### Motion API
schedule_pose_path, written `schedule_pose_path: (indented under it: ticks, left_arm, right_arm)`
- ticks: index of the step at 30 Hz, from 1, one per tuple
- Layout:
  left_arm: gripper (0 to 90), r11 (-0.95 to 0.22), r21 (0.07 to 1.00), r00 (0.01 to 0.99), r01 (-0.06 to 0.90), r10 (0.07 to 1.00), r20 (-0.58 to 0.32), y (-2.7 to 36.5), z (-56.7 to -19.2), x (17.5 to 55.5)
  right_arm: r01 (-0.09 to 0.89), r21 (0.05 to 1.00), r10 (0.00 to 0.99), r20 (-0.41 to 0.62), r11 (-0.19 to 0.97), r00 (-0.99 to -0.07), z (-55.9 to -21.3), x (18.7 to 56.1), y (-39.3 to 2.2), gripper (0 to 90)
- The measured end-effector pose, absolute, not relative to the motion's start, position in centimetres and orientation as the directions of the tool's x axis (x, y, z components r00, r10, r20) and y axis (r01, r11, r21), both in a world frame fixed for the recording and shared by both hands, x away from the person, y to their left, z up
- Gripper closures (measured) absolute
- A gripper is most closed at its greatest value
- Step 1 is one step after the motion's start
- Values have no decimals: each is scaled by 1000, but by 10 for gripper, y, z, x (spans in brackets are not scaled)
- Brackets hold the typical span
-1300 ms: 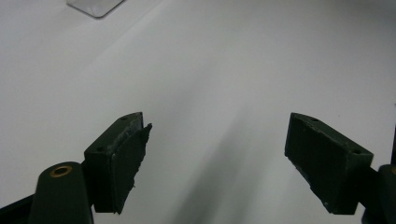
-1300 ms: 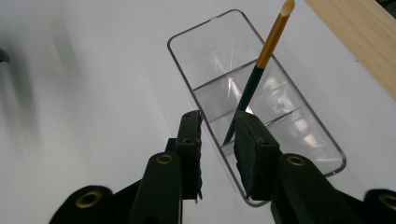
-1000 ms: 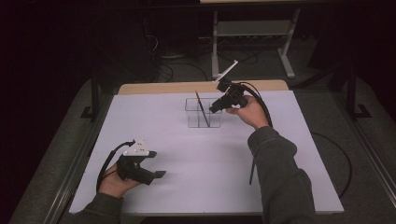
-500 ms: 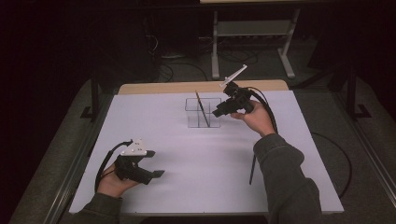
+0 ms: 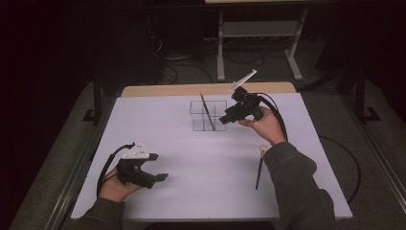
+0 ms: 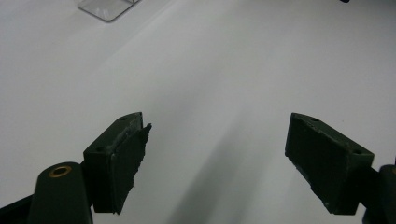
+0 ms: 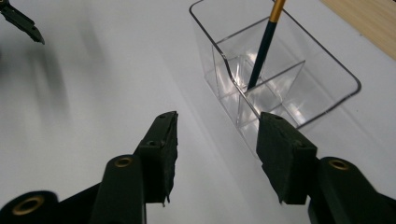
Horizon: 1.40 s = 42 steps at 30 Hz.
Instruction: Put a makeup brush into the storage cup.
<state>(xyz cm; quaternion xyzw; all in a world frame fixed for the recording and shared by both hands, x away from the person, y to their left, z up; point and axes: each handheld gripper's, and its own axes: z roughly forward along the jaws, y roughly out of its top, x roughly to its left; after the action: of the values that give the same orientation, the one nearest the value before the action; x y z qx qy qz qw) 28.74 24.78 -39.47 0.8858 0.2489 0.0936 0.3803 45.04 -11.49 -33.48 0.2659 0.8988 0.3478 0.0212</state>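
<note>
Inside clear organizer point(image 7: 327, 100), one leaning paintbrush point(image 7: 262, 49).

Clear plastic organizer point(image 5: 207, 116), divided into compartments, upright, centre-upper frame. Dark brush point(image 5: 207, 112) with gold ferrule, leaning inside one compartment. Second dark brush point(image 5: 259, 168), flat, lower right of centre.

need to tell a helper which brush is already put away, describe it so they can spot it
Start at the white table and find the clear divided box near its far edge. The brush leans inside it, dark handle with a gold band. The other brush lies flat near the right sleeve.
</note>
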Motion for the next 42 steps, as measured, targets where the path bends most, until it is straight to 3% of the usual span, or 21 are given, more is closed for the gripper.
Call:
schedule_pose_path:
  ticks: [10, 42]
  left_arm:
    - [195, -598, 717, 863, 359, 505, -11, 247, -394, 287]
    - [196, -588, 720, 856, 368, 517, -15, 243, -395, 285]
  right_arm:
    - [509, 645, 547, 165, 570, -821, -329, 434, -141, 396]
    - [563, 652, 624, 171, 508, -762, -343, 395, -198, 365]
